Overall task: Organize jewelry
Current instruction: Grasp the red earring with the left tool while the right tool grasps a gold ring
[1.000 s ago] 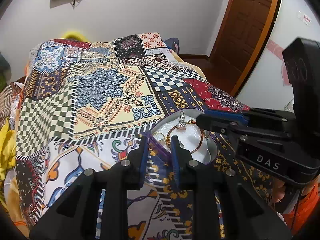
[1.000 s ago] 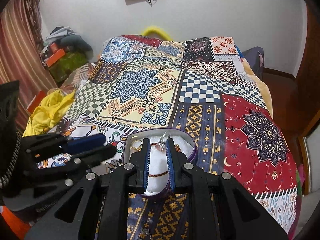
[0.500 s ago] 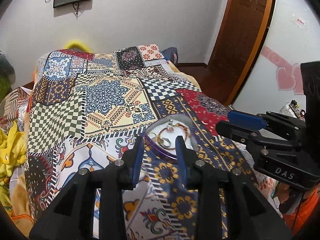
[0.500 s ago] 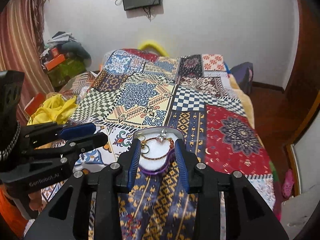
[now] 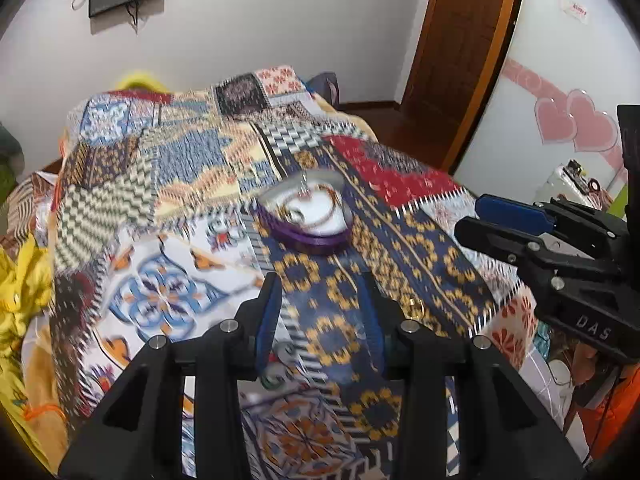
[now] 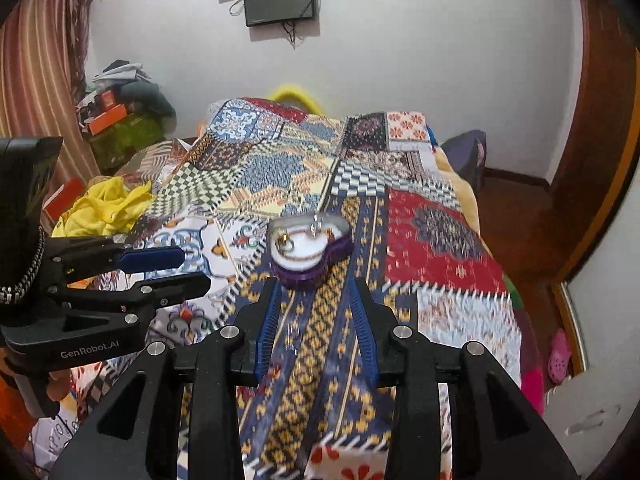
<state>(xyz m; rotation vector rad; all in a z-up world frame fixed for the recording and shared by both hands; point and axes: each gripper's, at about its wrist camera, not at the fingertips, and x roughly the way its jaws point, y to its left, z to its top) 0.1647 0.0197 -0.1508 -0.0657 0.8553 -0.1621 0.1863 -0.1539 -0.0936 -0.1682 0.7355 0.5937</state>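
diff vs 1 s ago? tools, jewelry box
Both tools have pulled back from the jewelry box and opened wider. The right tool had its fingers over the box and now sits short of it, holding nothing; the left tool likewise backed off its near rim. The box stays on the quilt with the bracelet and rings inside.

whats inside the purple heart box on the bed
The purple heart box has a white lining holding a thin gold chain, a ring and a small silver piece. Anything beneath the lining is hidden.
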